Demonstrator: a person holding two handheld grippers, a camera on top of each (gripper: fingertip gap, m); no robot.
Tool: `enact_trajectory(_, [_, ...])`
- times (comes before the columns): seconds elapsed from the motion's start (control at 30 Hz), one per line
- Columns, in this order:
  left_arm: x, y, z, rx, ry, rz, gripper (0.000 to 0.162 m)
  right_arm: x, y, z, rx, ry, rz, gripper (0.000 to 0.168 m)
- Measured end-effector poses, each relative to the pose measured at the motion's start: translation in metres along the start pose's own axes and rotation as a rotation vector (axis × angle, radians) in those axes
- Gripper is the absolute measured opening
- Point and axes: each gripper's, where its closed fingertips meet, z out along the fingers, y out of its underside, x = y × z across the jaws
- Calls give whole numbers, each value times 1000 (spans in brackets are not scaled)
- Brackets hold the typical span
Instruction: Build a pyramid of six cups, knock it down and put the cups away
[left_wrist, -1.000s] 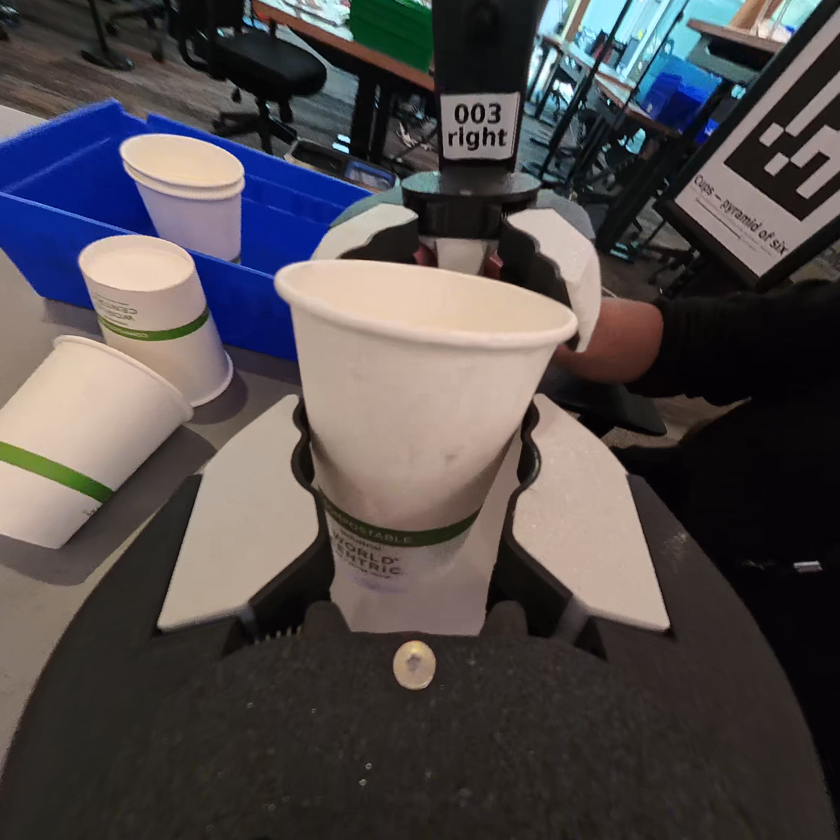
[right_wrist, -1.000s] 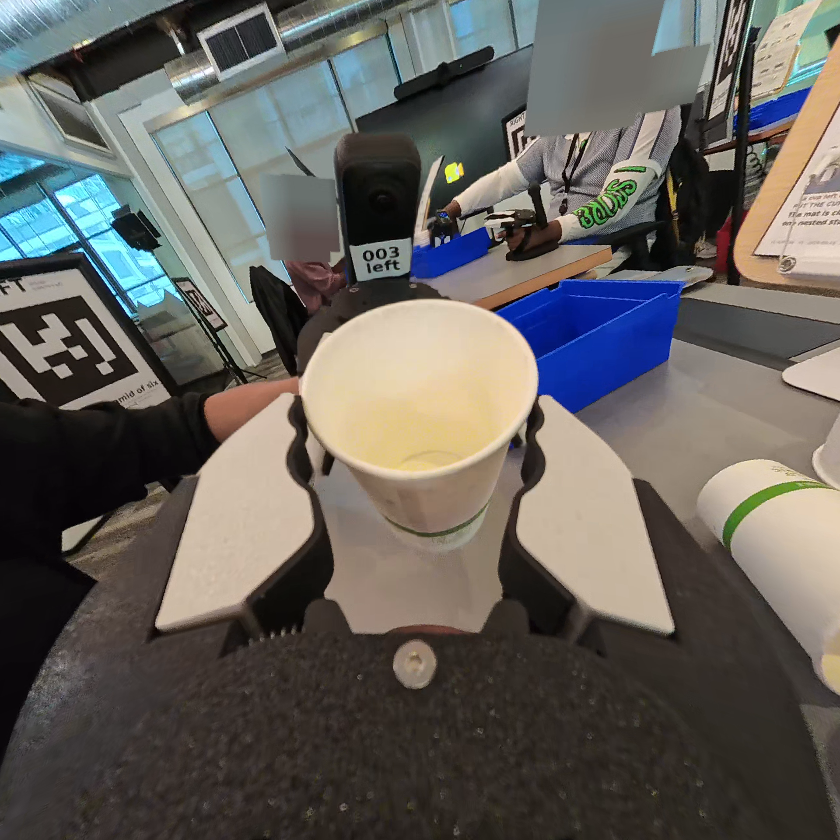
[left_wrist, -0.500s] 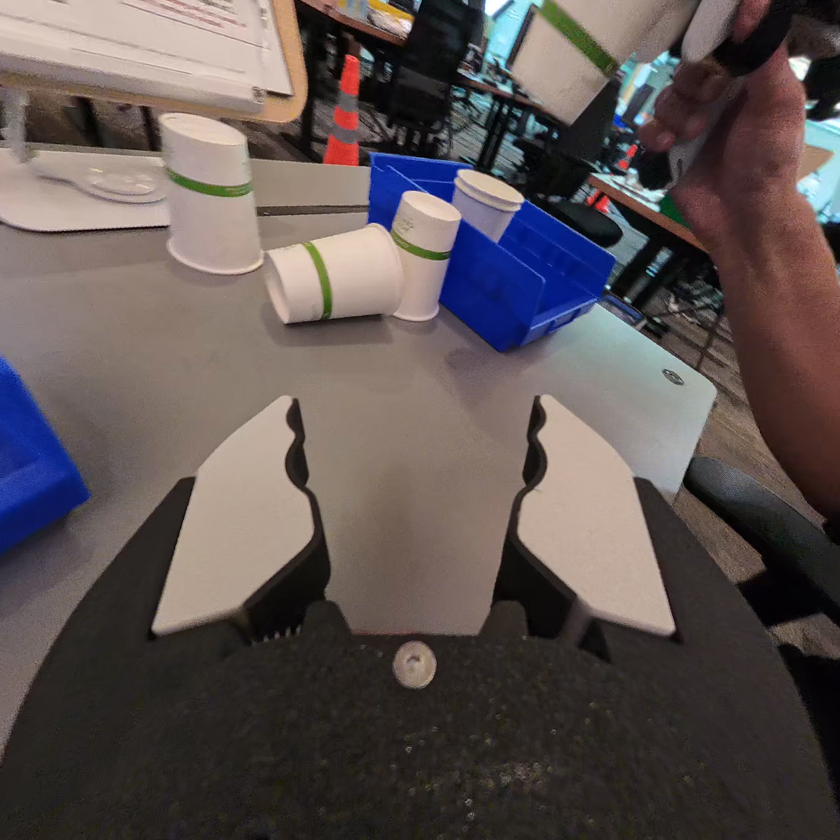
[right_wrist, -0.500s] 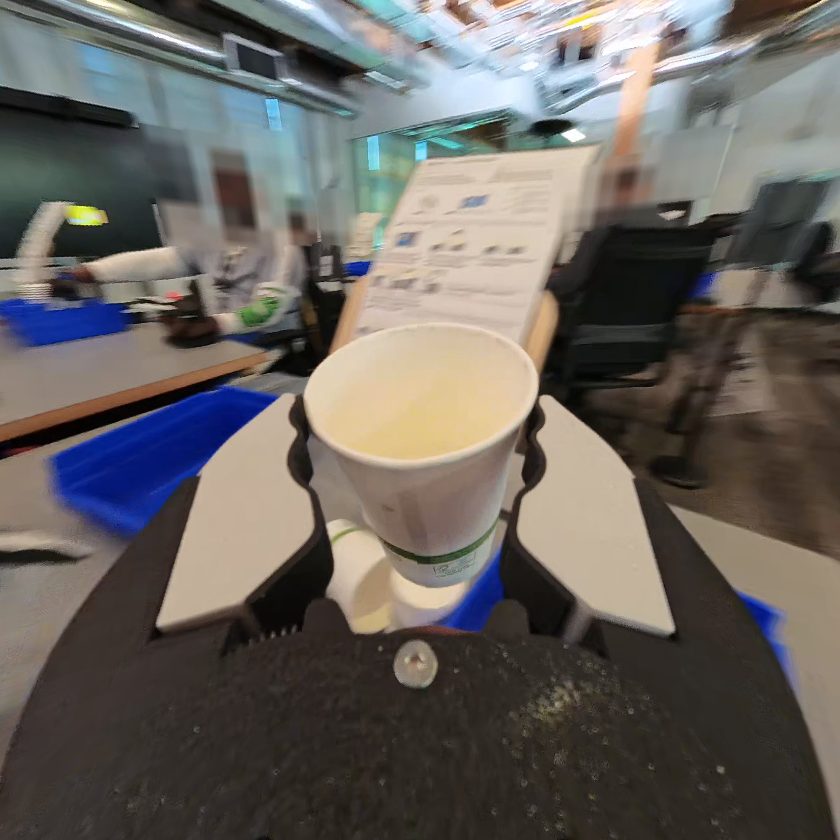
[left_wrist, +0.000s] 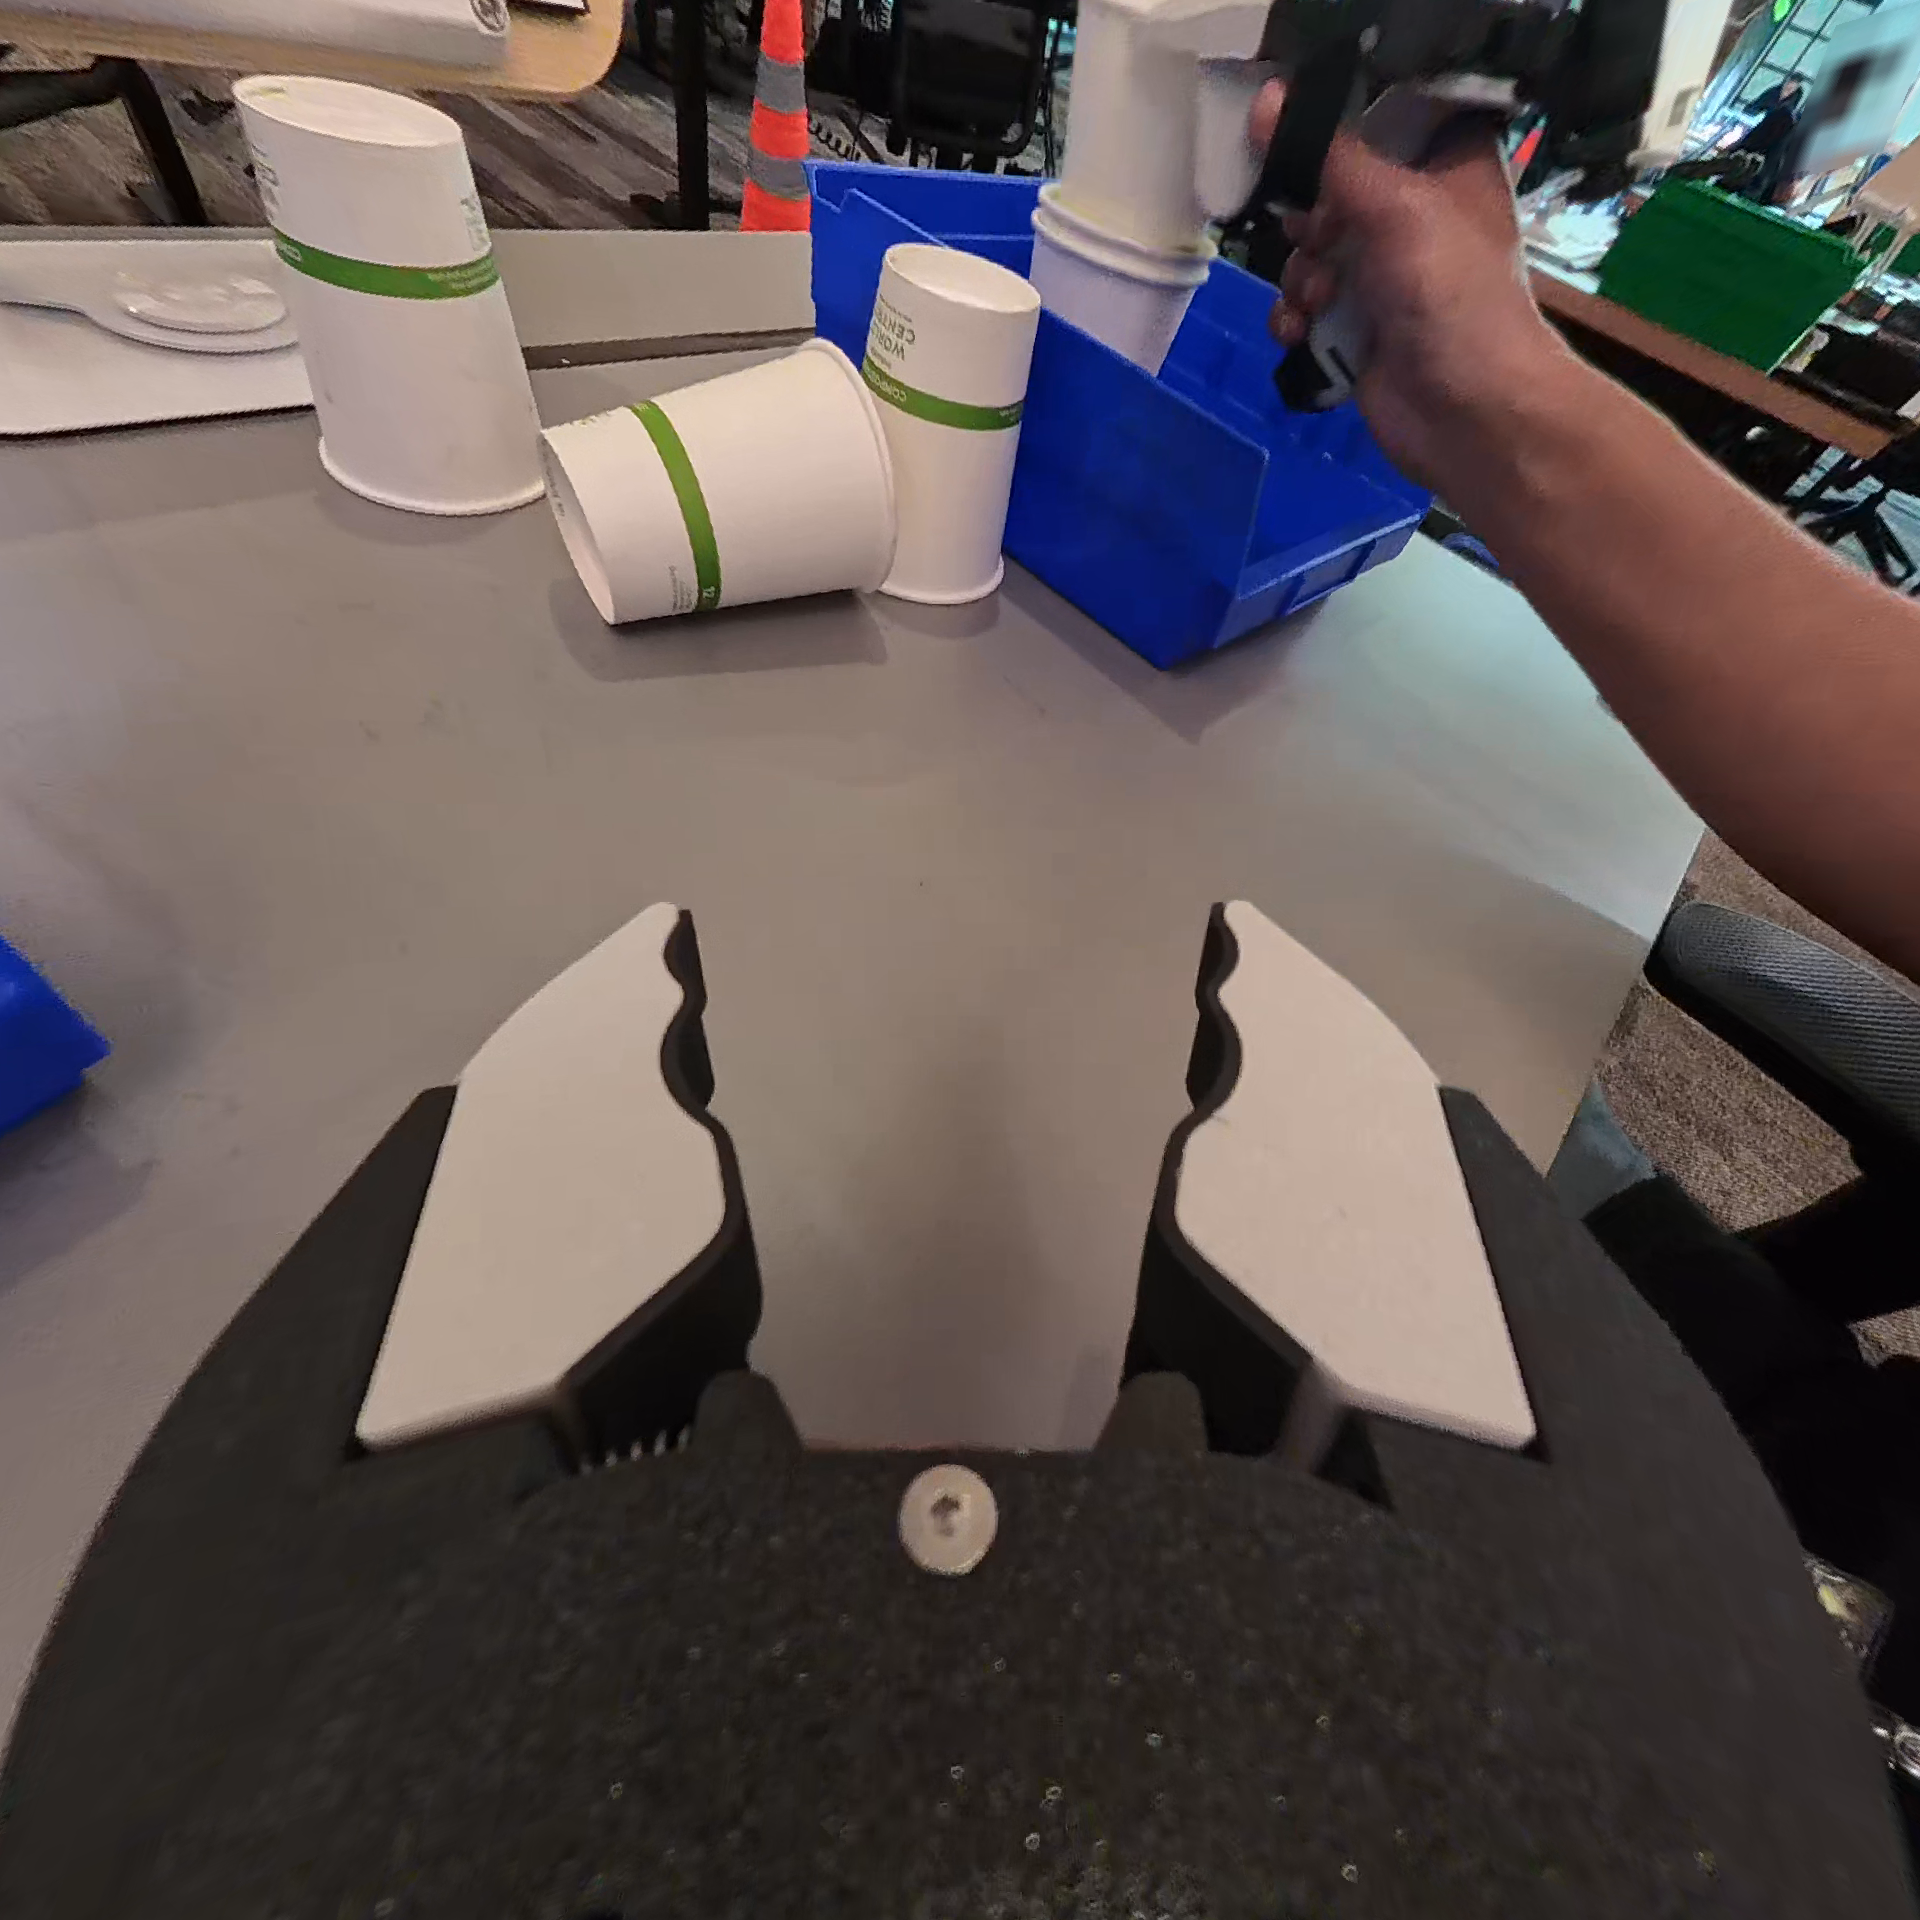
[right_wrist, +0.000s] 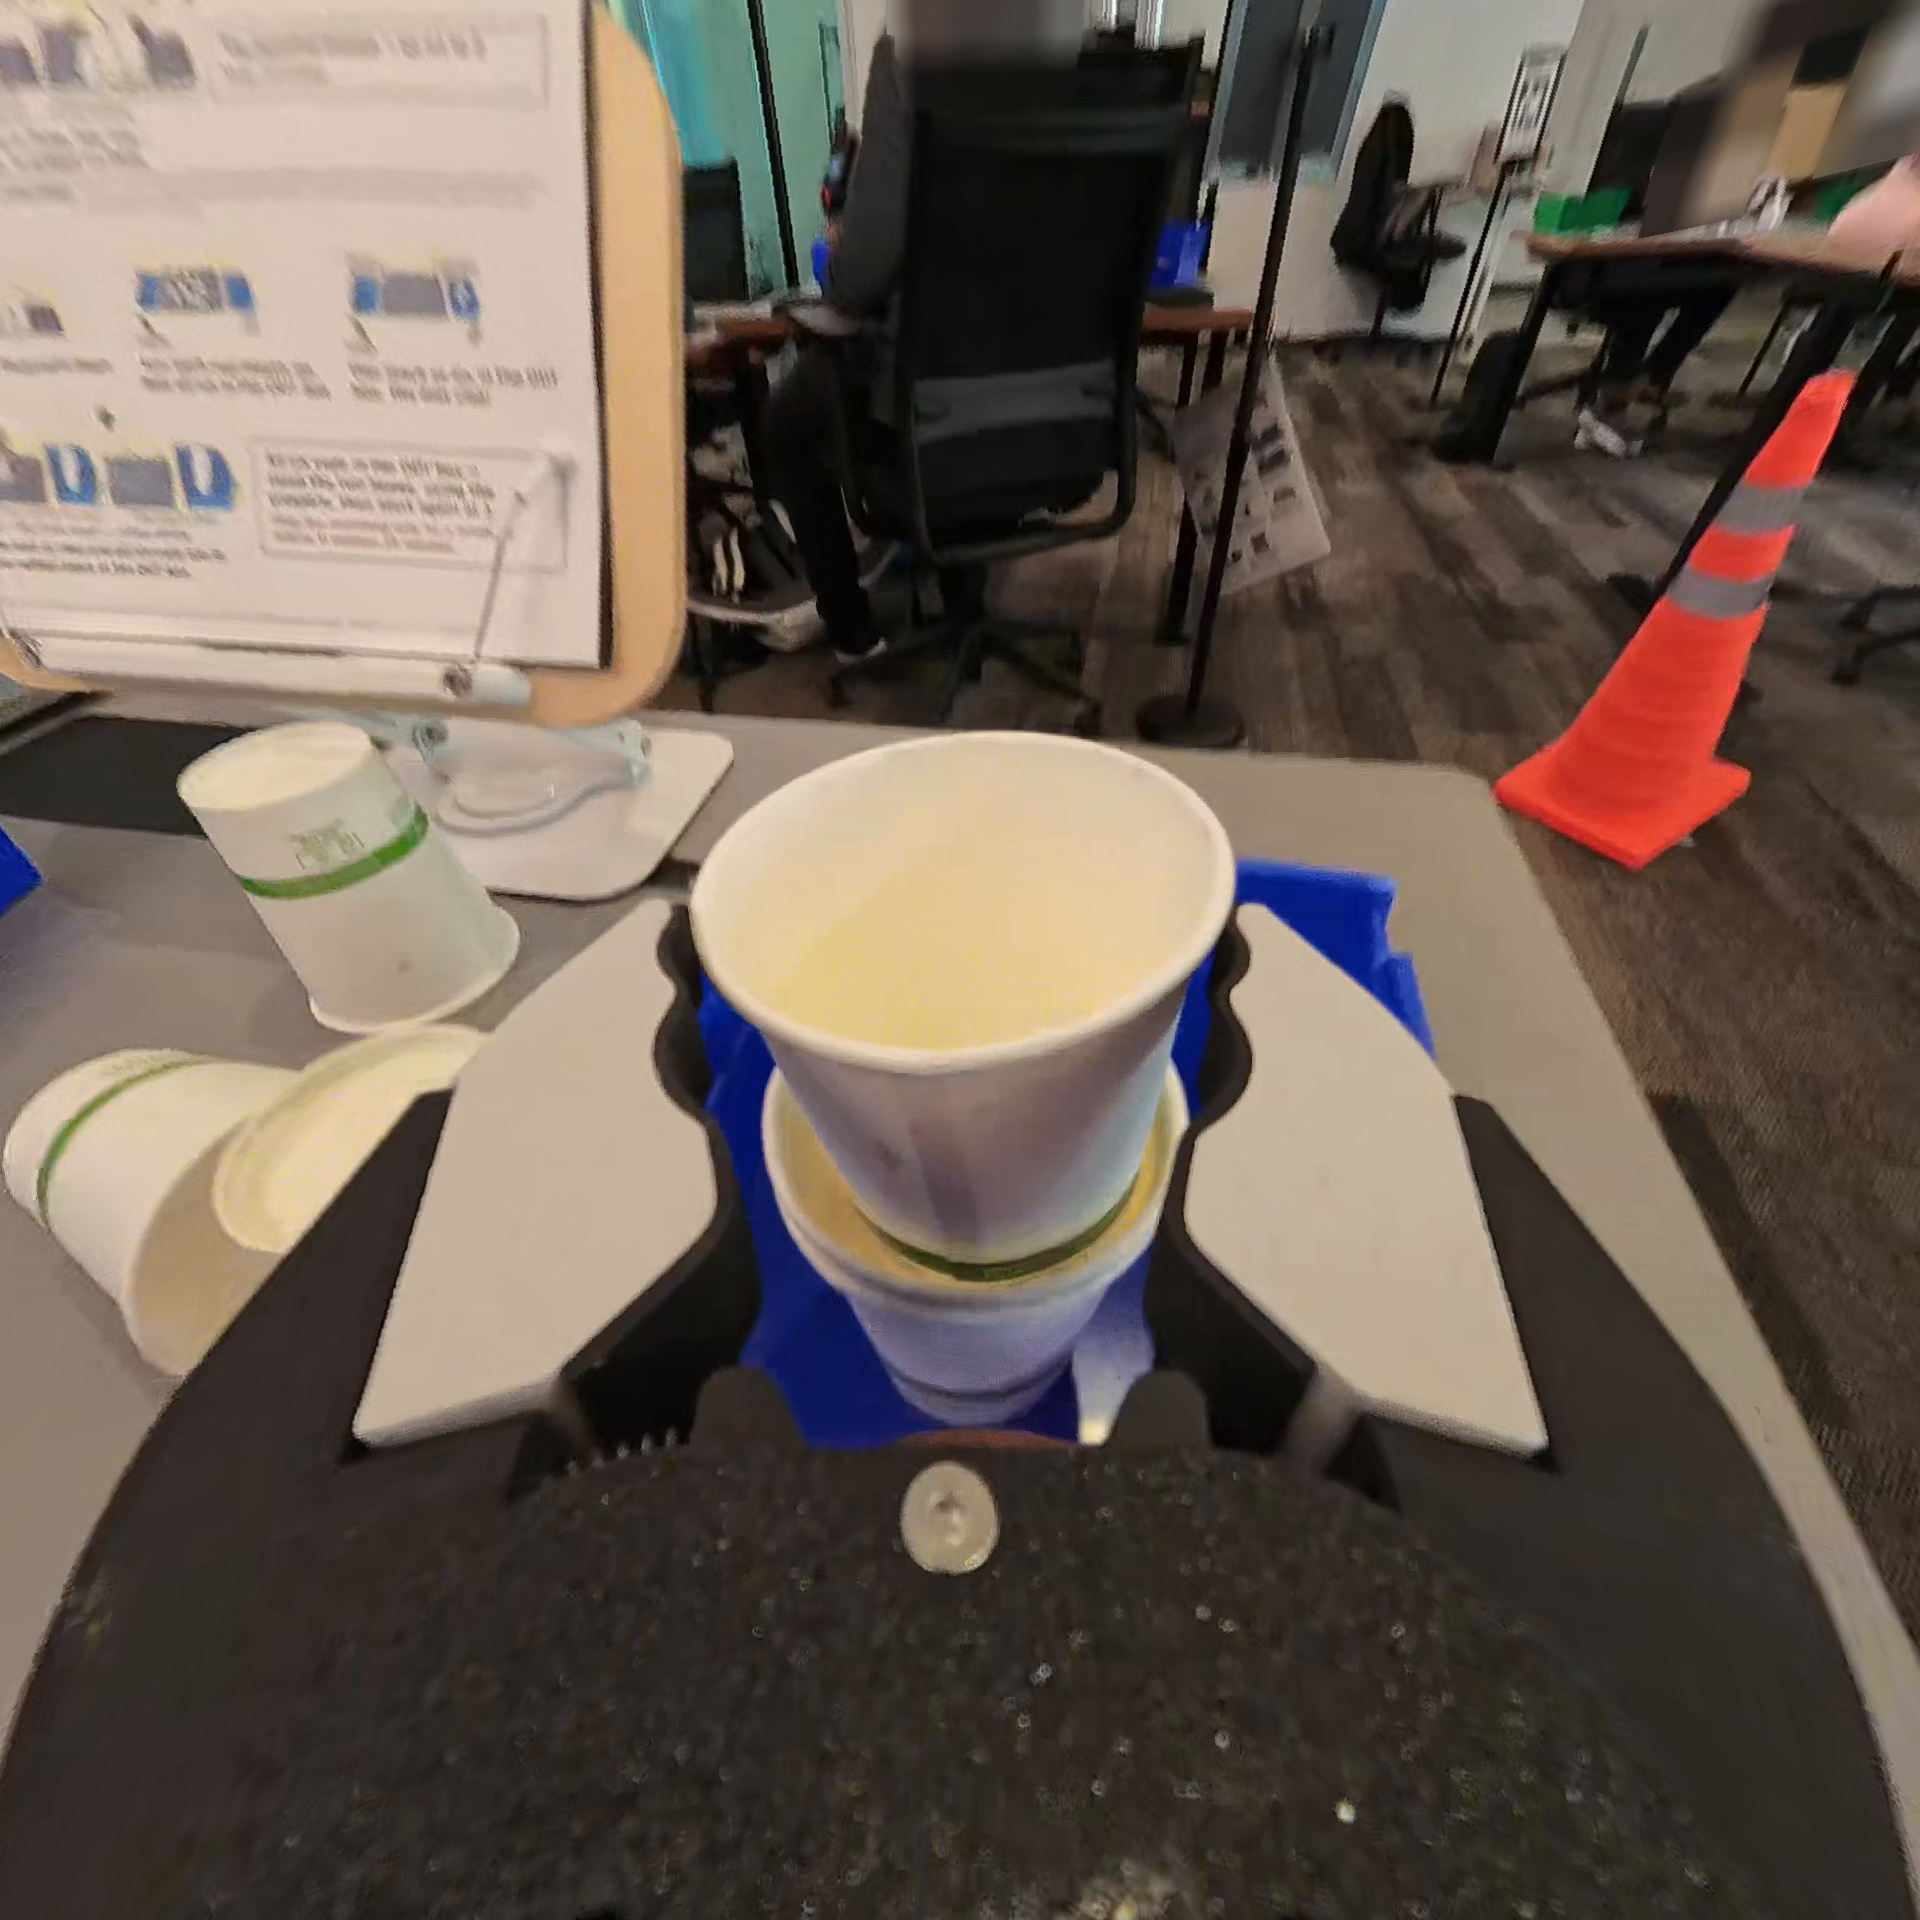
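Since half a second ago, the right hand-held gripper (left_wrist: 1236, 156) has come down from high above the desk to the blue bin (left_wrist: 1195, 520), and the left one has stayed empty.

Left wrist view: the left hand-held gripper (left_wrist: 951, 1029) is open with nothing between its jaws, low over the bare middle of the grey desk (left_wrist: 935, 790). Ahead of it, toward the far edge, three cups remain: an upside-down cup (left_wrist: 400, 301), a cup lying on its side (left_wrist: 727, 499) and a second upside-down cup (left_wrist: 951, 416) touching the bin wall. The lying cup has its long axis across the view, mouth toward the bin. The left hand-held gripper looks the freer one for it.

Right wrist view: the right hand-held gripper (right_wrist: 951, 997) is closed on an upright cup (right_wrist: 966, 987), whose bottom already sits inside the nested cups (right_wrist: 966, 1299) in the blue bin (right_wrist: 1320, 914). The held cup's axis is nearly in line with the stack below, so I judge it needs only to go straight down and be released.
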Motion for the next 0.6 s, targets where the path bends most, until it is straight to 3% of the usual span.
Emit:
enact_trajectory(0.33, [-3,10,6,-35,15,-36,92,3,52,-3,-180,-73,90,94])
enact_trajectory(0.5, [-3,13,7,-49,1,8,93,-14,29,-36,-70,-111,29,97])
enact_trajectory(0.6, [-1,14,8,-57,8,19,94,-74,10,-73,41,-248,-56,94])
